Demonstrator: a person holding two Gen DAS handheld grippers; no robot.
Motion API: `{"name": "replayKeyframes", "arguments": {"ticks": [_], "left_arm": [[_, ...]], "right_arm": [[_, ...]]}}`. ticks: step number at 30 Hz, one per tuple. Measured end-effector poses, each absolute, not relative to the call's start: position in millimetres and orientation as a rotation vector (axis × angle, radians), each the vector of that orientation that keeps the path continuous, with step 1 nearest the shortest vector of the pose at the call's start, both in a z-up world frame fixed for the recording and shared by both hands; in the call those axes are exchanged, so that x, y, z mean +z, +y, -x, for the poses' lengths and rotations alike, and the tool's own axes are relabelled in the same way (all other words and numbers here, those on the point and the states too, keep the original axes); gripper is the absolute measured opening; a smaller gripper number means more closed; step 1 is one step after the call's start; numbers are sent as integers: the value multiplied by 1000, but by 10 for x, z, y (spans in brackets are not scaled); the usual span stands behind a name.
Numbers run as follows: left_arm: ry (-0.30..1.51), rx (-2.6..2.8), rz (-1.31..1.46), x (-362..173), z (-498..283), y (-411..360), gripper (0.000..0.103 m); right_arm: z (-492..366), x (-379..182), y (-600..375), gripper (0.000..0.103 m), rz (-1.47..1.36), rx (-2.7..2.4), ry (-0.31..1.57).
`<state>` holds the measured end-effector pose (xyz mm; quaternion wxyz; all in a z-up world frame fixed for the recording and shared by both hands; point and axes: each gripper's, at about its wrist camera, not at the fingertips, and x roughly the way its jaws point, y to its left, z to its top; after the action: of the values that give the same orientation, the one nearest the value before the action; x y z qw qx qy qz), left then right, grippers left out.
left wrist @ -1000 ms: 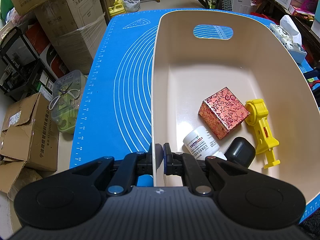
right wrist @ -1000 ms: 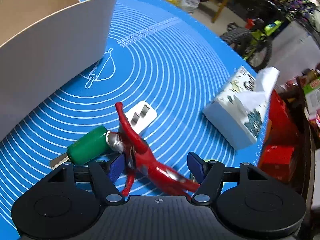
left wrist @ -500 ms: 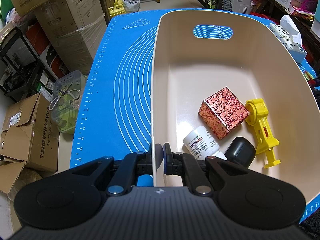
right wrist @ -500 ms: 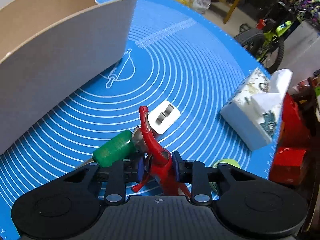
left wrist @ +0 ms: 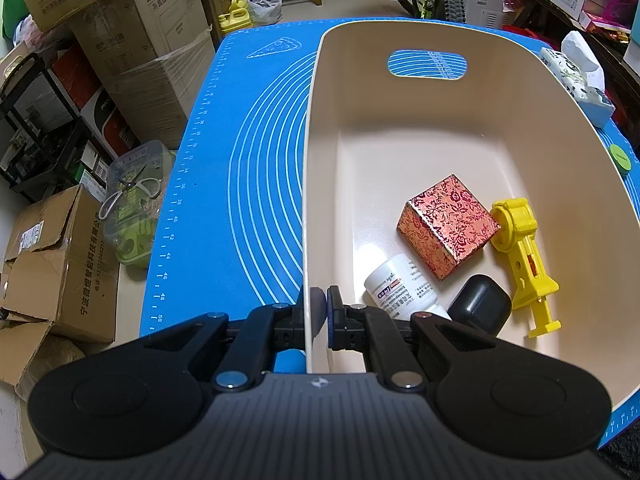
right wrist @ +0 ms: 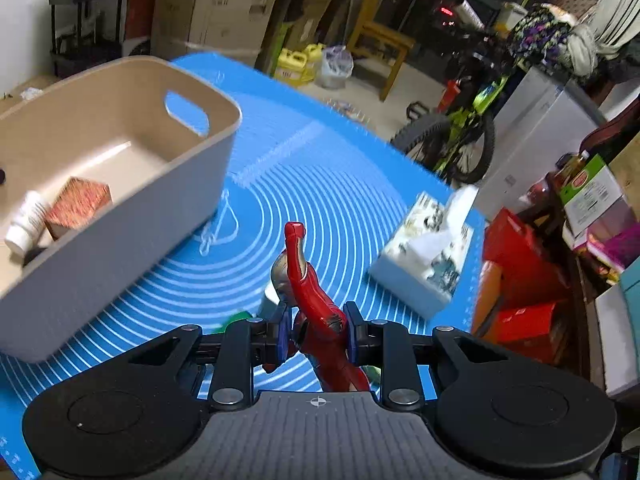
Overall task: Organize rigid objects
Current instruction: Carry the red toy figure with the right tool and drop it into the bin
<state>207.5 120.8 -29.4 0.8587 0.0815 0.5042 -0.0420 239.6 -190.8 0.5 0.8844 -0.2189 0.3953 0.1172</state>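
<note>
My left gripper [left wrist: 319,312] is shut on the near left wall of the beige bin [left wrist: 310,184]. Inside the bin lie a red patterned box [left wrist: 448,224], a yellow plastic toy [left wrist: 524,256], a white bottle [left wrist: 400,288] and a black case [left wrist: 480,306]. My right gripper [right wrist: 316,334] is shut on a red action figure [right wrist: 316,304] and holds it above the blue mat [right wrist: 320,192], right of the bin [right wrist: 120,216]. The box [right wrist: 76,204] and the bottle [right wrist: 26,220] show inside it.
A tissue box [right wrist: 428,256] sits on the mat's right side, also in the left wrist view [left wrist: 576,80]. A green object [right wrist: 236,316] peeks from behind my right fingers. A green disc [left wrist: 620,158] lies right of the bin. Cardboard boxes [left wrist: 132,36] and a bicycle [right wrist: 464,132] stand around the table.
My right gripper has closed on the red figure and lifted it off the mat, so the view now looks over the bin. The left gripper has not moved.
</note>
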Motion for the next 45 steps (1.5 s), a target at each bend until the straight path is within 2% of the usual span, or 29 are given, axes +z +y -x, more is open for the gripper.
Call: {"name": "replayKeyframes", "arguments": {"ticks": [10,20,25,38,42,44,45], "left_arm": [[1059,-87,-170,-295,-2074,1203,9],[1060,-87,-167,-303,-2076,1210,9],[1061,-87,-167,-305,-2070,1199,9],[1060,-87,-168,-304,-2073,1199,8],[1061,-86,-170,-326,-2073,1176,8],[1060,-86,-170,-326,-2073,1175,9],[1060,-85,-171,-326,-2072,1175,9]], "right_arm": [[-2310,676,-1282,36,447,309,645],[-2387,1024,-506,36,369,440,547],[-2427,907,-211,36,286,483,572],[-2578,-58,49,37,199,436,836],[-2575,-158,-47,55,163,401,857],[-2523,-129,-107,67,156,392,833],[-2501,-104,-146,69,146,386,821]]}}
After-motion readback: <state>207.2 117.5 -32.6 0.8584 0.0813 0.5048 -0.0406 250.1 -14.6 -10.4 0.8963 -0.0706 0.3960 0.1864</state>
